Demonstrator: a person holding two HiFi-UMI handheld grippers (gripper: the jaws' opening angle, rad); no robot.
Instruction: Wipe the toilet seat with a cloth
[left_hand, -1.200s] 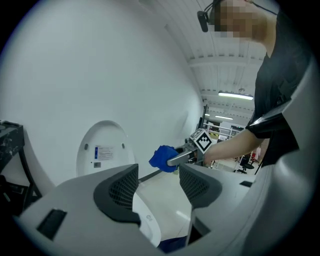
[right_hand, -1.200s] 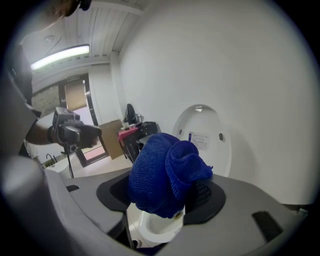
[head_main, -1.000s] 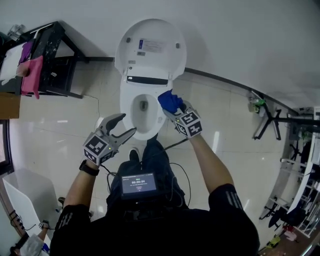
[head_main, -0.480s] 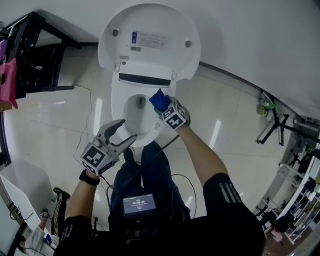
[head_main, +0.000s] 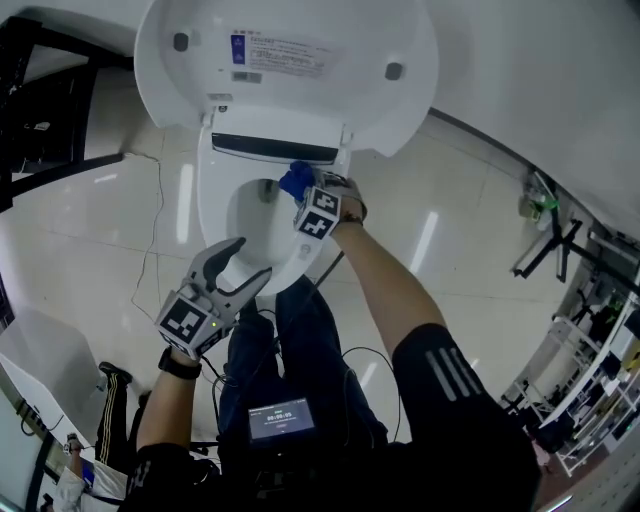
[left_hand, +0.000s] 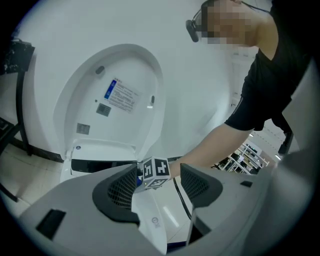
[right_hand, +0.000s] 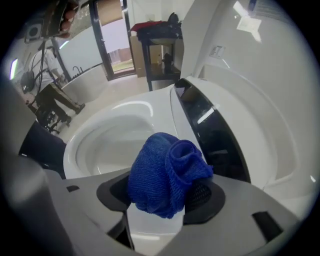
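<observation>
The white toilet seat (head_main: 213, 222) lies down with its lid (head_main: 290, 90) raised behind it. My right gripper (head_main: 301, 190) is shut on a bunched blue cloth (head_main: 295, 179) at the back right of the seat, close to the dark hinge strip (head_main: 272, 148). In the right gripper view the blue cloth (right_hand: 167, 172) fills the jaws above the seat rim (right_hand: 150, 107). My left gripper (head_main: 250, 260) hangs open over the seat's front edge, holding nothing. From the left gripper view, its fingers (left_hand: 122, 192) frame the right gripper's marker cube (left_hand: 155, 172).
A black rack (head_main: 40, 120) stands at the left by the wall, with a cable (head_main: 155, 215) on the tiled floor beside the toilet. A dark stand (head_main: 545, 235) is at the right. The person's legs (head_main: 300, 340) are right in front of the bowl.
The right gripper has carried the blue cloth from the seat's right side back toward the hinge. The head view has moved in closer. The left gripper stays open near the front.
</observation>
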